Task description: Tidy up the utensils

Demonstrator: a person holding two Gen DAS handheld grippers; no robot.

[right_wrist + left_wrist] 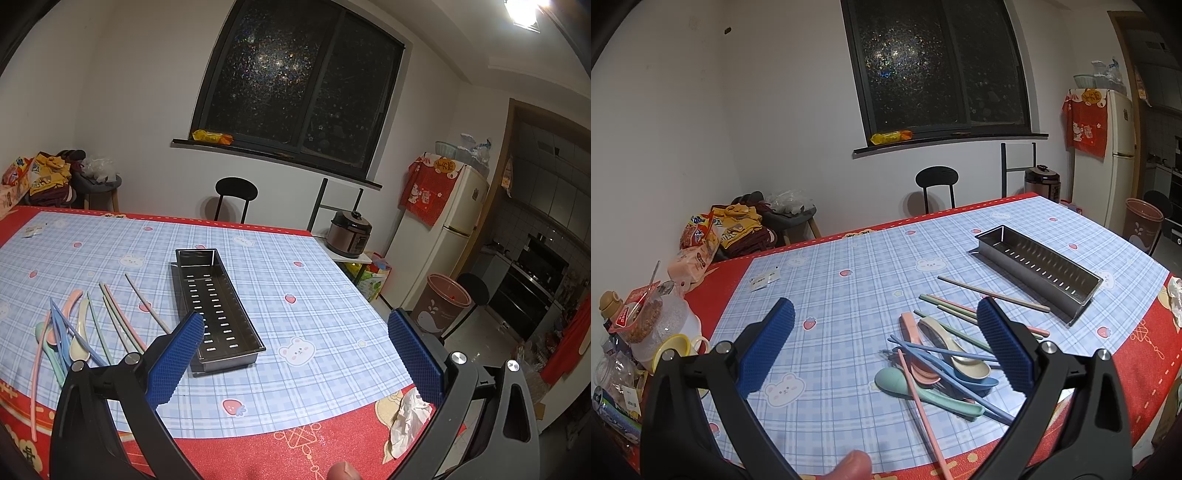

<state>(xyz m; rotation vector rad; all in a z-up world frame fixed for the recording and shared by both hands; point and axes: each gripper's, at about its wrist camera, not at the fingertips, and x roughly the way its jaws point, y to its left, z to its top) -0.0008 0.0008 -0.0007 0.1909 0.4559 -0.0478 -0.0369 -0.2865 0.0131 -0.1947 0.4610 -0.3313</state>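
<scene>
Nothing sorted yet; both claws spread wide, empty: left claw (pixel 886 347) over the spoon-and-chopstick pile (pixel 945 362), right claw (pixel 295 354) beside the empty steel drainer tray (pixel 218 310) on the surface (pixel 317 295); next, probably pinch one utensil.

Blue plaid mat (pixel 314 314) with white bears and strawberries over a red tablecloth (pixel 295 454); pastel pink, green, blue, cream spoons (pixel 942 365); grey steel tray (pixel 216 306).

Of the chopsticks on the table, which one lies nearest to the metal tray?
The beige chopstick, lying alone beside the metal tray. It runs along the tray's long side, while the green, pink and blue chopsticks sit farther away, near the spoons.
</scene>
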